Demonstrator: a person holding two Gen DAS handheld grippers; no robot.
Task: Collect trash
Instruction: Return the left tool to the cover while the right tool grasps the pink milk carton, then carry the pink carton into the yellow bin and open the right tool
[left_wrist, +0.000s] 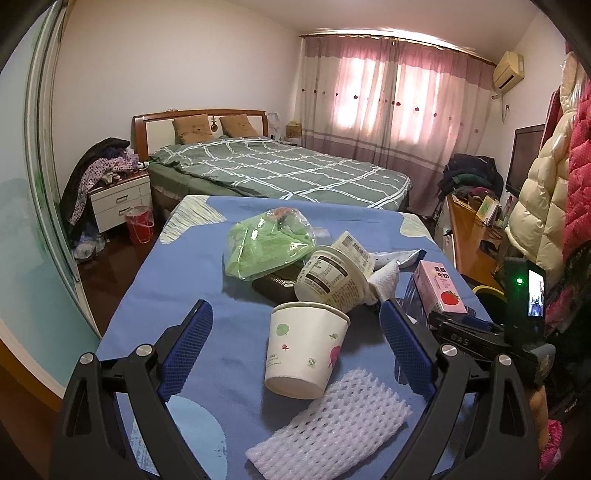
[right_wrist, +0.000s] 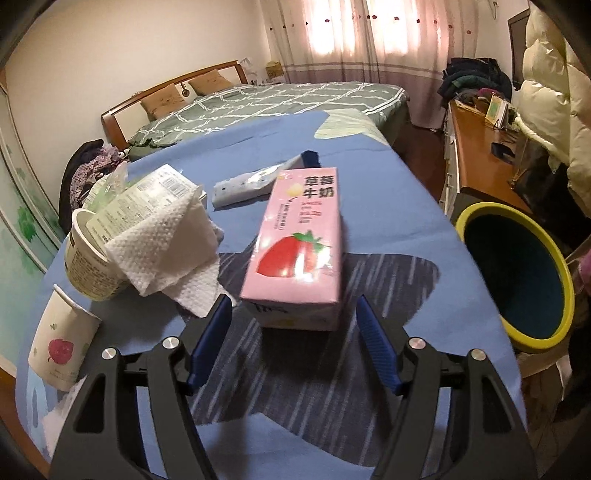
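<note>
Trash sits piled mid-table on the blue cloth (left_wrist: 177, 280), so I've brought both tools in low from the near edge. My right gripper (right_wrist: 293, 325) is spread wide, empty, fingers either side of the pink strawberry milk carton (right_wrist: 299, 243), which lies flat with its short end toward me: easiest face to pinch. The yellow-rimmed bin (right_wrist: 517, 273) stands just off the table's right edge, hence right hand takes the carton, short carry. My left gripper (left_wrist: 295, 332) is also spread and holding nothing, lined up on the tipped paper cup (left_wrist: 303, 350), lying on its side with the base toward me. White foam net (left_wrist: 328, 421) lies just beside the cup, near side. Behind: noodle tub (left_wrist: 332, 277), paper towel (right_wrist: 166, 243), green bag (left_wrist: 266, 247). Something dark under the tub, possibly a remote; can't tell.
</note>
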